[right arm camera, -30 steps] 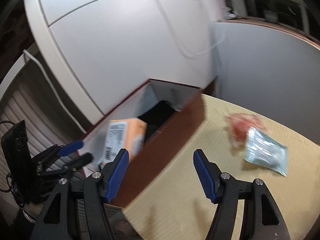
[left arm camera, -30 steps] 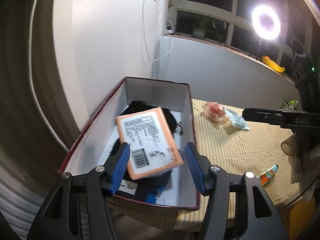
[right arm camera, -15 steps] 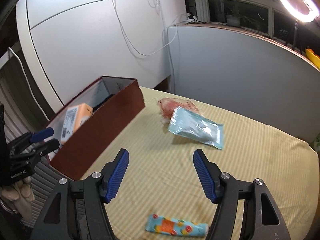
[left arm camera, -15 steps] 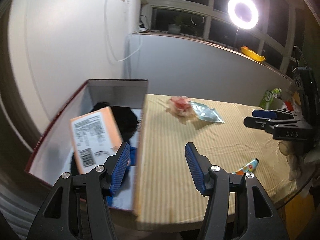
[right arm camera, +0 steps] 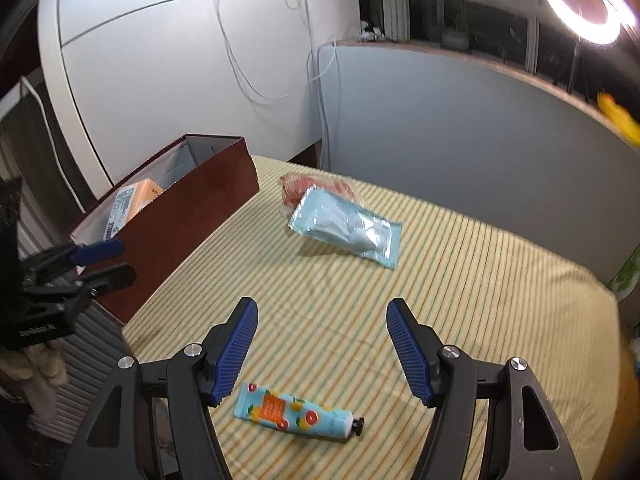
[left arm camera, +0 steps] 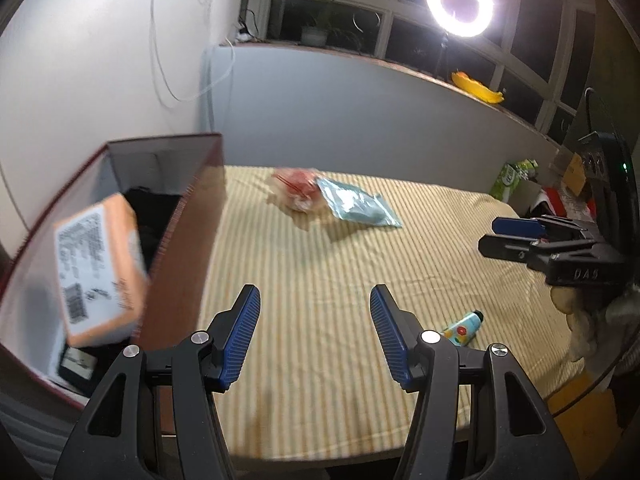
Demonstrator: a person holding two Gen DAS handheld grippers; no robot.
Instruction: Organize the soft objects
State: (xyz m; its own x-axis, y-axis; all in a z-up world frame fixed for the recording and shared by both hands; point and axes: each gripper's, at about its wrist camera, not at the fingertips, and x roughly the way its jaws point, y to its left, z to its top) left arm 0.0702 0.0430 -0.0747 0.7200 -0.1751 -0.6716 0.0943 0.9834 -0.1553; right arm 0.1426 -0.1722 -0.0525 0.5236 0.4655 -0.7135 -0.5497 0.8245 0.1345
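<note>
A dark red box [left arm camera: 188,240] stands at the table's left edge with an orange packet [left arm camera: 100,268] and black fabric inside; the box also shows in the right wrist view [right arm camera: 192,220]. A light blue pouch [right arm camera: 348,228] leans on a pink-red soft packet [right arm camera: 296,190] mid-table; the pouch also shows in the left wrist view [left arm camera: 356,206]. A small patterned tube [right arm camera: 296,416] lies near the front edge. My left gripper [left arm camera: 314,332] is open and empty over the cloth beside the box. My right gripper [right arm camera: 322,348] is open and empty just above the tube.
The table carries a yellow striped cloth [right arm camera: 480,300]. A grey wall runs behind it, with a window sill, a ring light [left arm camera: 460,4] and a yellow object [left arm camera: 476,88]. Green and red packages [left arm camera: 516,176] sit beyond the far right corner.
My left gripper has swung right, away from over the box to above the cloth. My right gripper has pulled back and turned right, so the tube now lies between its fingers.
</note>
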